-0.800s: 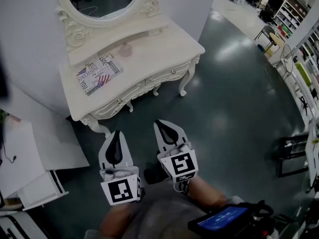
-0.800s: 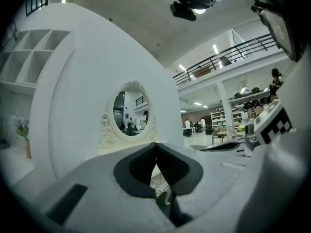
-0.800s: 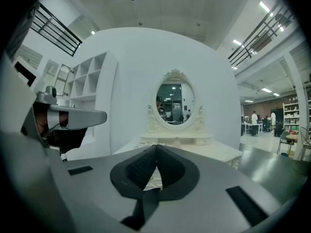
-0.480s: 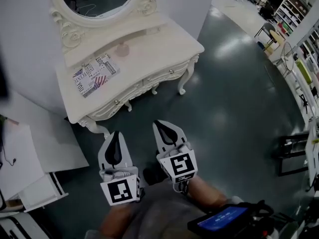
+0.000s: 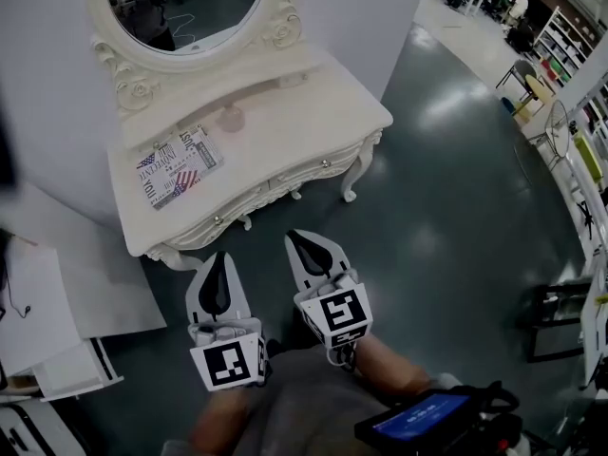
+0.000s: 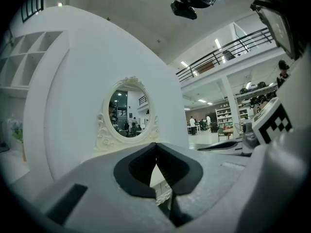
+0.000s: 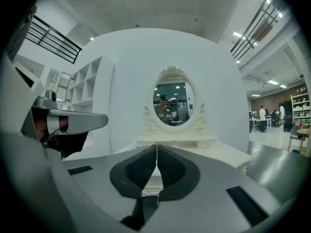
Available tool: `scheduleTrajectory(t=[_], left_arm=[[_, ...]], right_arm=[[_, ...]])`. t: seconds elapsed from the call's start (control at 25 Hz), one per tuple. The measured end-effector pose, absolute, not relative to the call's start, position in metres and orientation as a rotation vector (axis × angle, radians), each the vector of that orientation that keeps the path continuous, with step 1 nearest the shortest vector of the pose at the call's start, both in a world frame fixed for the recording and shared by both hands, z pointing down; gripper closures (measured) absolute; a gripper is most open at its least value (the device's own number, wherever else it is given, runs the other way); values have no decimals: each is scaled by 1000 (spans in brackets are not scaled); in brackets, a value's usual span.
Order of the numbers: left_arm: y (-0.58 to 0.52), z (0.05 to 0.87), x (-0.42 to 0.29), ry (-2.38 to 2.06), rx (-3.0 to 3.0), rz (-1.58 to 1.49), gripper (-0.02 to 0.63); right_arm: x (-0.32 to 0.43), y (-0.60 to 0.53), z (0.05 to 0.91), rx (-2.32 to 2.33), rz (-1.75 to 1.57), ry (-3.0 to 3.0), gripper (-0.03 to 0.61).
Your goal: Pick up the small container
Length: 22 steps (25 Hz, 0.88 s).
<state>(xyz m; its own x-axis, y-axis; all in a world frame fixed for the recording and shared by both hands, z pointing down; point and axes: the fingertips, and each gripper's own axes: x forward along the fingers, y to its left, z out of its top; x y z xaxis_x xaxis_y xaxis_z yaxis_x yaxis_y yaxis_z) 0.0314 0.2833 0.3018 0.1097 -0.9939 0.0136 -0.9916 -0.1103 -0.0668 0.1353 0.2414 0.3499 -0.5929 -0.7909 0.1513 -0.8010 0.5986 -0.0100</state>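
The small container (image 5: 231, 117) is a pale pinkish thing, too blurred to make out its form. It sits on the top of the white dressing table (image 5: 313, 112), towards the back and just in front of the raised ledge (image 5: 214, 76) under the oval mirror (image 5: 185, 3). Both my tools are well short of it, low over the dark floor on my side of the table. The left gripper (image 5: 219, 258) is clenched on nothing, pads together, and the right gripper (image 5: 293, 239) is likewise pinched closed and empty.

My worry from here is the approach. If I arrive with the jaws closed like this, I judge I'd only nudge the container, tip it, or shove it back against the ledge. It looks light and small, so a late or off-centre squeeze could flick it sideways. Its pale colour against the pale top also makes it hard for me to judge where it sits. Reaching that deep, the gripper's body could catch the table's front edge.

A flat printed pack (image 5: 177, 162) lies on the top to the left of the container, apart from it, so I don't expect it to hinder a straight reach. White boards (image 5: 57, 293) lie on the floor at my left, clear of the path. Only open floor lies between the grippers and the table
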Motion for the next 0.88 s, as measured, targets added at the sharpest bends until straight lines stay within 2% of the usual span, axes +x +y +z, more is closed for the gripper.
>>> scheduleTrajectory(t=[0.4,0.88], left_arm=[[245,294,55,2126,-2243,-102,598],[184,306,26,2153,-2240,-94,598]], right_arm=[[156,190,340,1293,119,-2736,565],[132,129,356,1282,122,-2715,565]])
